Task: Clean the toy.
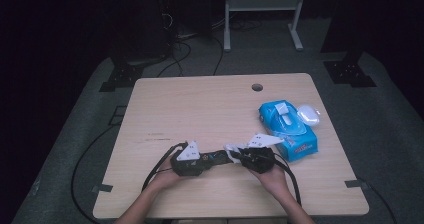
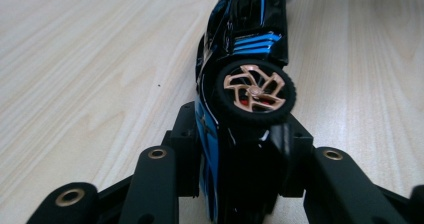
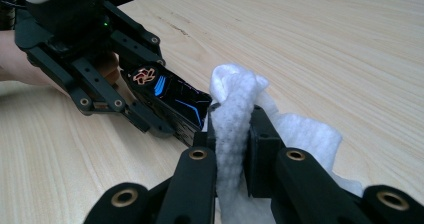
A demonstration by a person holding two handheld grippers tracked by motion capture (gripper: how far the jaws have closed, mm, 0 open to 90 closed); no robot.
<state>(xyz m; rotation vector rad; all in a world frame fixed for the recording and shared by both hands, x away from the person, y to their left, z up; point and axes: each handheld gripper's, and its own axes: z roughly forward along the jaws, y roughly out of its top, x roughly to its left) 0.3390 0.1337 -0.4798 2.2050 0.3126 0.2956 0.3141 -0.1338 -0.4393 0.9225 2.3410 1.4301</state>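
A black toy car with blue stripes (image 2: 245, 49) lies on its side near the front of the wooden table (image 1: 200, 104), one copper-spoked wheel (image 2: 255, 90) turned up. My left gripper (image 2: 240, 139) is shut on the car's rear end. In the high view the left gripper (image 1: 212, 157) and right gripper (image 1: 235, 154) meet tip to tip. My right gripper (image 3: 232, 129) is shut on a crumpled white wipe (image 3: 235, 99), which touches the car's (image 3: 170, 96) free end. The right gripper view also takes in the left gripper (image 3: 165, 96) and the hand behind it.
A blue pack of wet wipes (image 1: 290, 129) lies just right of the right gripper, with a small white oval object (image 1: 308, 114) beside its far end. A cable hole (image 1: 257, 87) sits near the table's far edge. Cables trail off the front edge.
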